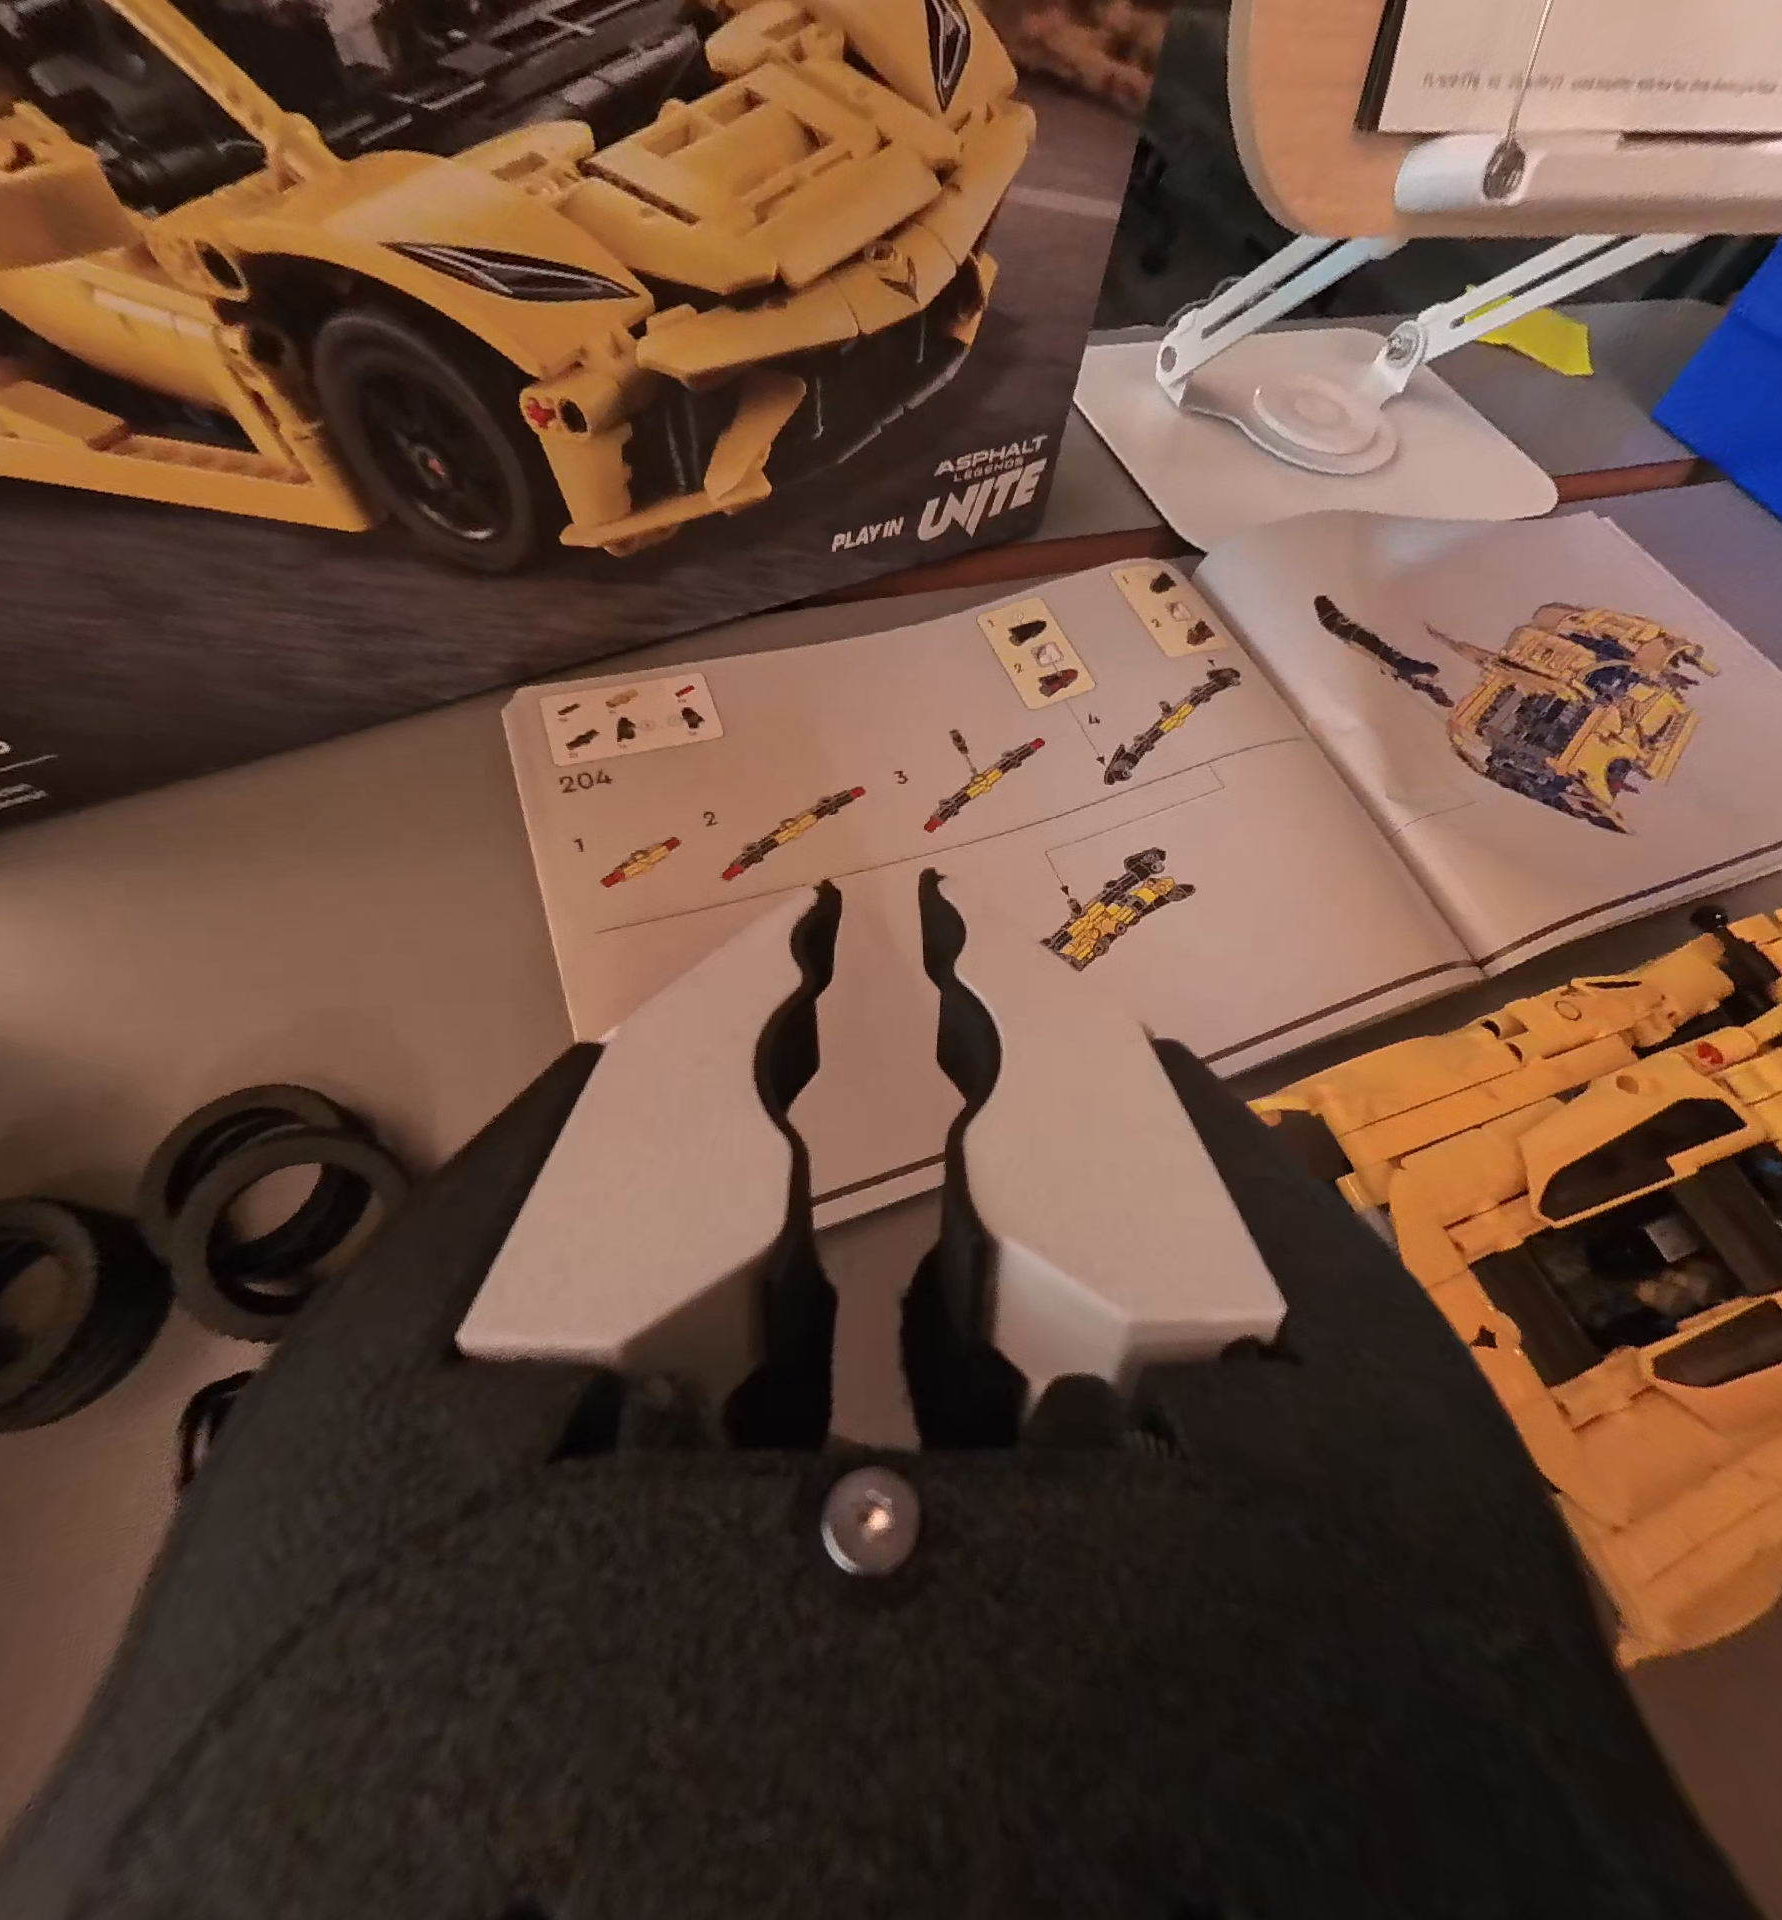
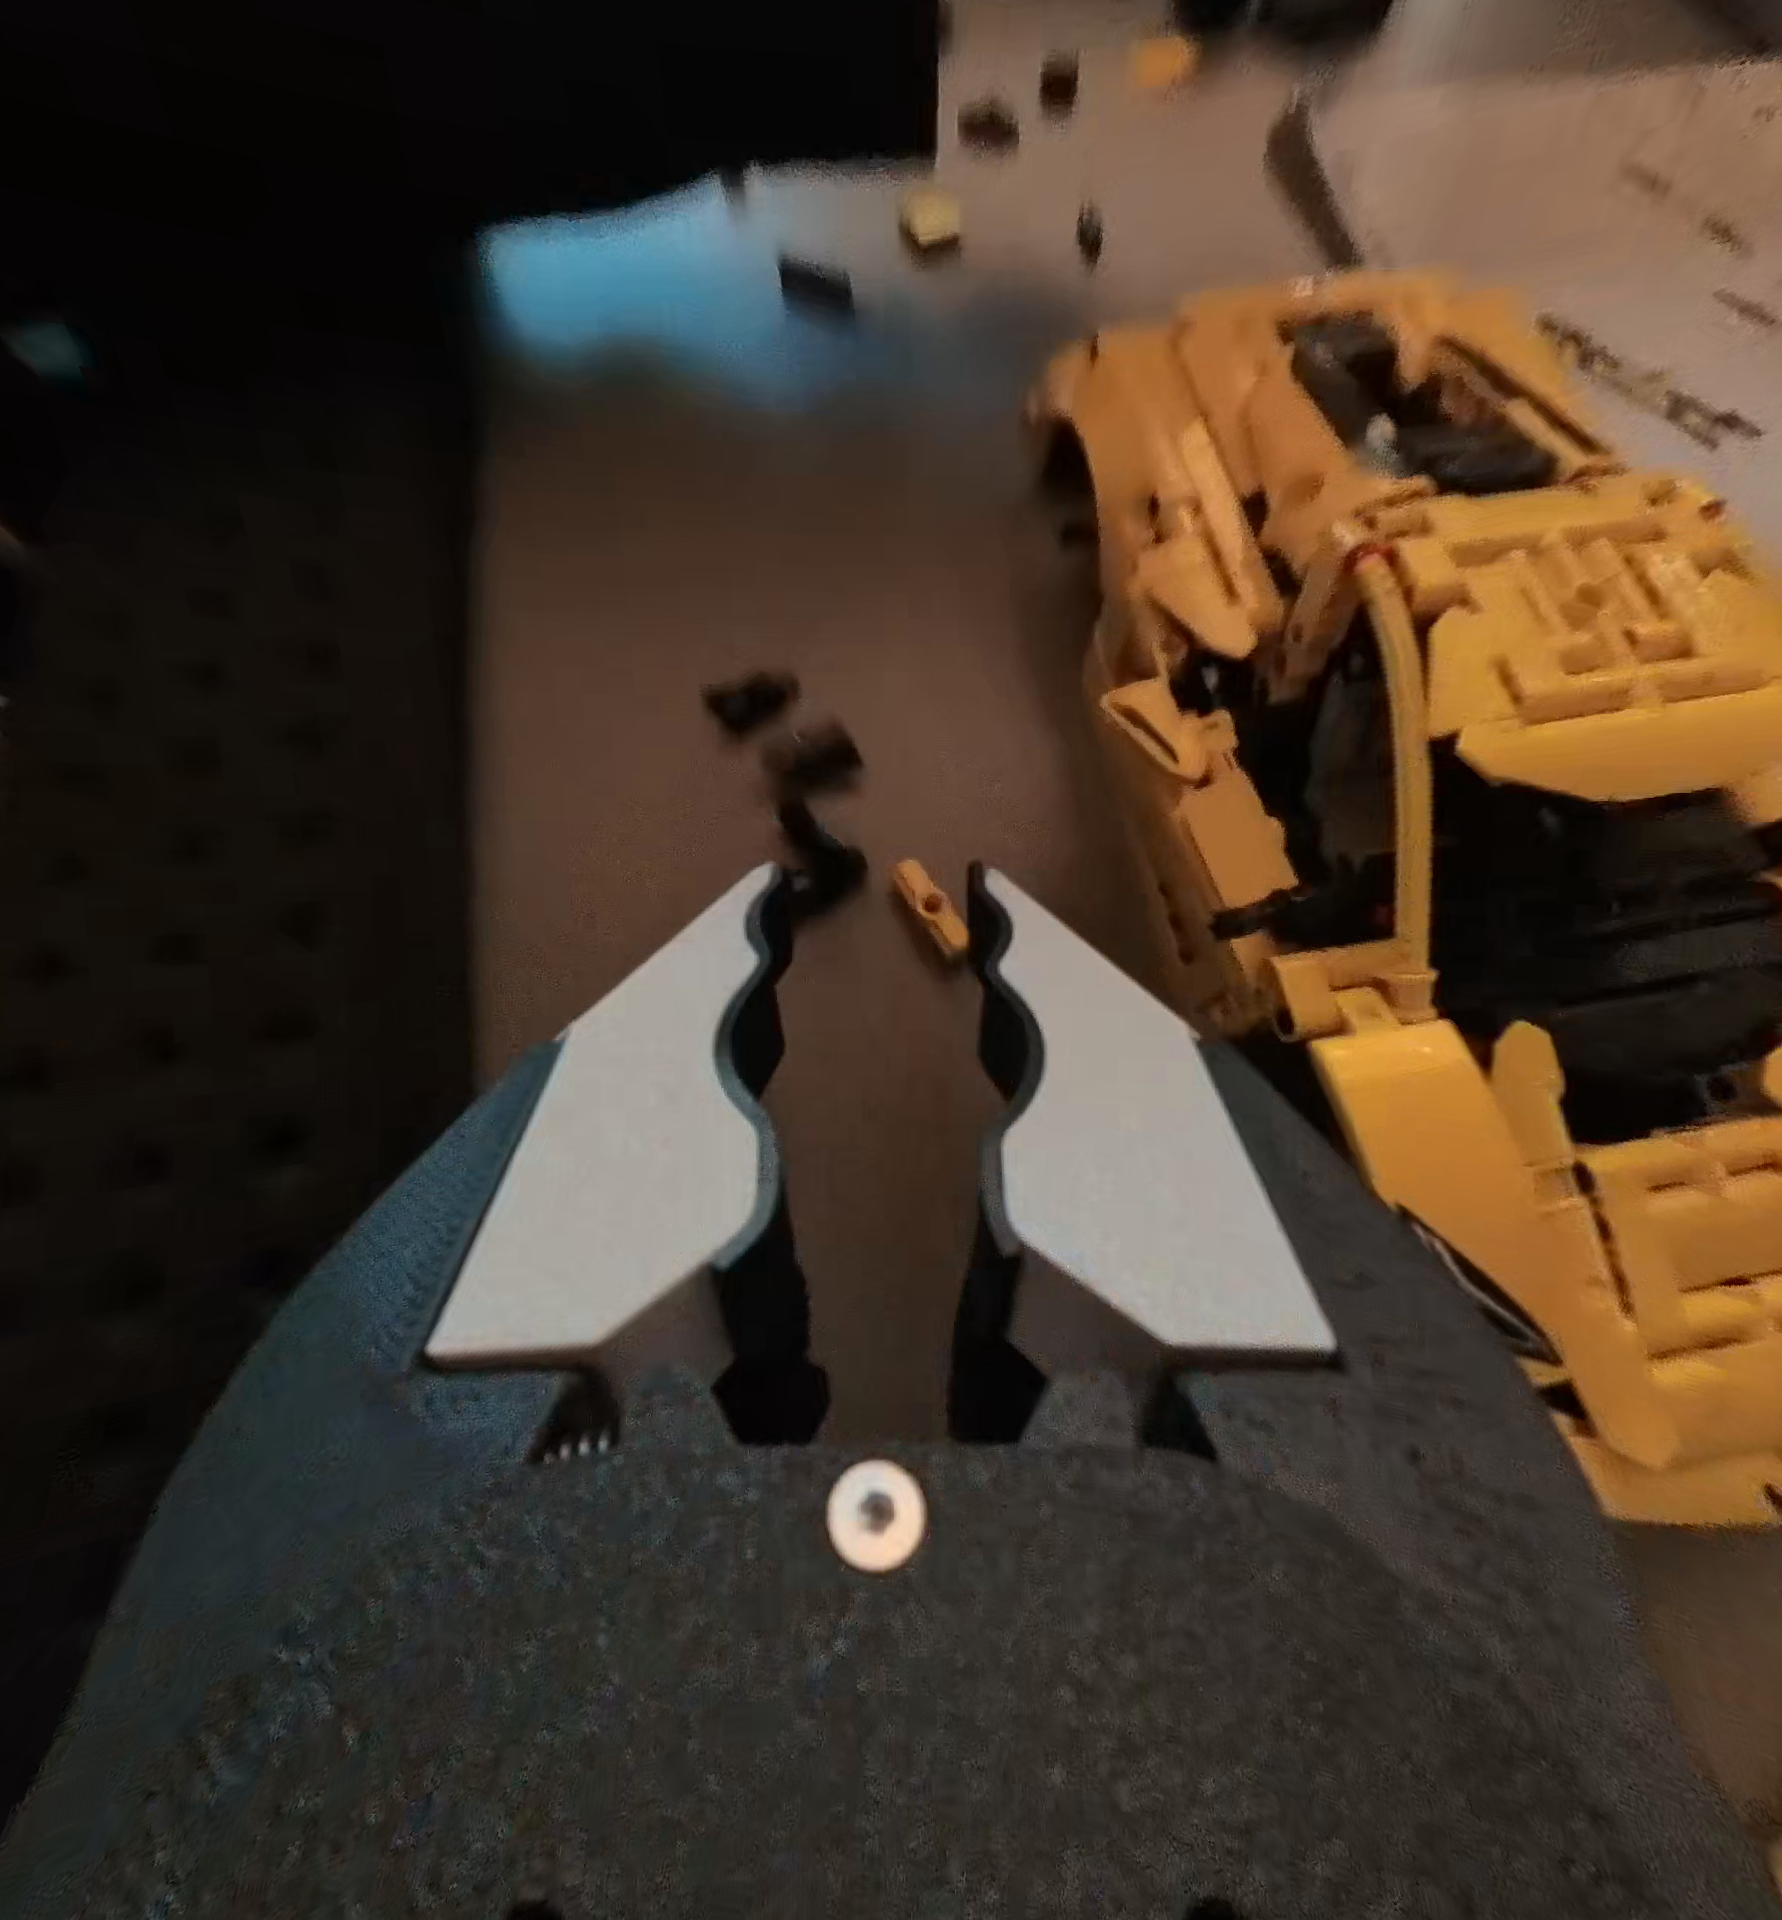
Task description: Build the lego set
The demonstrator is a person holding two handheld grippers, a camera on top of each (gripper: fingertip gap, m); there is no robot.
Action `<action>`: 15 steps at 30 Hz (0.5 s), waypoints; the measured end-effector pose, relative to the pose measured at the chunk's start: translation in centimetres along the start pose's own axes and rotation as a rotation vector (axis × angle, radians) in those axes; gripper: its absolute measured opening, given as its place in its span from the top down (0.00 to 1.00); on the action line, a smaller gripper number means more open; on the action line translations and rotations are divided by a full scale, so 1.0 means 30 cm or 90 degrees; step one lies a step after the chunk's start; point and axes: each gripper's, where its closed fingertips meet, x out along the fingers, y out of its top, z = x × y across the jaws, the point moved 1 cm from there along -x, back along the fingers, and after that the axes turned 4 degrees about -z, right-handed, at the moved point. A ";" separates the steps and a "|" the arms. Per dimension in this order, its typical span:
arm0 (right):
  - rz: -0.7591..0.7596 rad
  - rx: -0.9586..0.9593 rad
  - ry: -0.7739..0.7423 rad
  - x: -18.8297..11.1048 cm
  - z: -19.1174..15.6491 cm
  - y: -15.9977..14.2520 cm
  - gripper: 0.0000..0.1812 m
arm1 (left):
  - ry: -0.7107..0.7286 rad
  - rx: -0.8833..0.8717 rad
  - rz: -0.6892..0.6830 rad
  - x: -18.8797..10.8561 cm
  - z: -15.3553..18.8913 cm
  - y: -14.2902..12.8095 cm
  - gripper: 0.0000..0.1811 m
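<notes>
Left tongs [image 1: 874,883], parted and empty, hover over one open instruction booklet [image 1: 970,831]. Left of them lie three ribbed black rubber tyres [image 1: 263,1195]; to their right, the blocky yellow car model [image 1: 1593,1195]. Right tongs [image 2: 874,878], also parted and empty, hang above the table [image 2: 762,571], one small yellow pin [image 2: 931,906] between their tips, black bits [image 2: 793,748] just ahead.

Bare table strip [image 2: 658,582] between perforated mat [image 2: 201,831] and yellow car [image 2: 1489,831].

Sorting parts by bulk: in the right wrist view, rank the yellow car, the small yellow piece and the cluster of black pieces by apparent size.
1. yellow car
2. cluster of black pieces
3. small yellow piece
The blur leaves the cluster's extent uncertain.
</notes>
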 end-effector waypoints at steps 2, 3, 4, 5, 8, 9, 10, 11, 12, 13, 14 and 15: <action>-0.033 -0.034 -0.018 0.025 0.014 -0.011 0.81 | -0.008 -0.005 0.000 -0.004 0.001 0.000 0.91; -0.041 -0.043 -0.018 0.035 0.019 -0.013 0.82 | -0.008 0.000 0.002 -0.007 0.001 0.002 0.91; -0.055 -0.048 -0.015 0.044 0.026 -0.021 0.82 | -0.009 0.009 0.006 -0.012 0.001 0.006 0.91; -0.068 -0.051 -0.010 0.053 0.033 -0.031 0.82 | -0.010 0.020 0.011 -0.017 0.001 0.010 0.91; -0.105 -0.056 -0.010 0.074 0.057 -0.063 0.84 | -0.059 0.042 0.024 -0.045 0.032 0.024 0.91; -0.102 -0.052 0.001 0.078 0.053 -0.062 0.85 | -0.109 0.034 0.035 -0.065 0.064 0.035 0.90; -0.096 -0.044 0.014 0.082 0.046 -0.061 0.87 | -0.161 0.025 0.047 -0.089 0.097 0.048 0.90; -0.095 -0.038 0.025 0.085 0.041 -0.061 0.89 | -0.209 0.022 0.056 -0.113 0.128 0.057 0.89; -0.093 -0.035 0.026 0.084 0.040 -0.062 0.90 | -0.259 0.029 0.058 -0.135 0.164 0.057 0.87; -0.095 -0.044 0.024 0.081 0.041 -0.065 0.95 | -0.313 0.041 0.057 -0.156 0.204 0.050 0.87; -0.096 -0.053 0.023 0.077 0.039 -0.065 0.96 | -0.375 0.055 0.053 -0.178 0.252 0.038 0.86; -0.091 -0.051 0.023 0.071 0.041 -0.056 0.96 | -0.439 0.069 0.040 -0.202 0.304 0.020 0.86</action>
